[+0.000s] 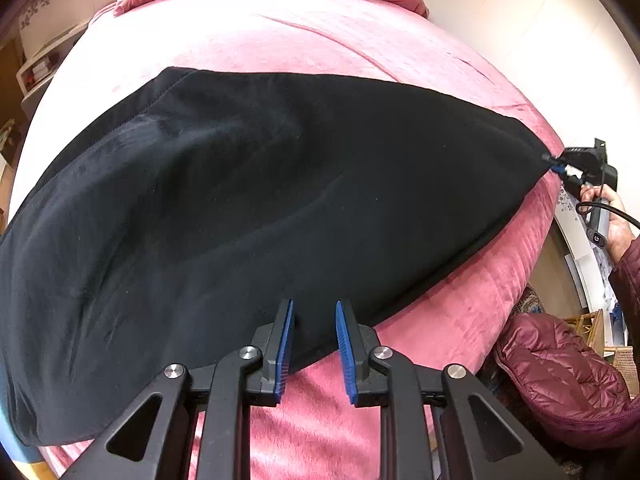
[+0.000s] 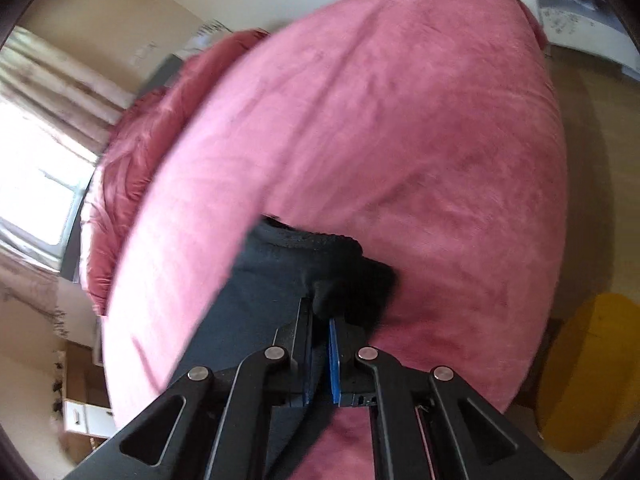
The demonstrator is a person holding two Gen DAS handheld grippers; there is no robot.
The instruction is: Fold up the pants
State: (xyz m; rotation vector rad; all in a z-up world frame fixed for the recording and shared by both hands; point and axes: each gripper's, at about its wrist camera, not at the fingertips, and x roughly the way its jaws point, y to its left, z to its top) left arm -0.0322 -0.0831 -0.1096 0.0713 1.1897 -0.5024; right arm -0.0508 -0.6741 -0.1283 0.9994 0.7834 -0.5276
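We are folding the black pants [image 1: 248, 200] lying across the pink bed [image 1: 280, 36]. Our right gripper [image 2: 320, 320] is pinching one corner with jaws clamped; our left gripper [image 1: 315, 312] is hovering part-open, gripping nothing. Further folds are remaining.

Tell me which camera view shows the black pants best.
The left wrist view. There the black pants lie spread across the pink bed cover, nearly whole, with the right gripper pinching one far corner. The right wrist view shows only a blurred bunch of fabric clamped in that gripper.
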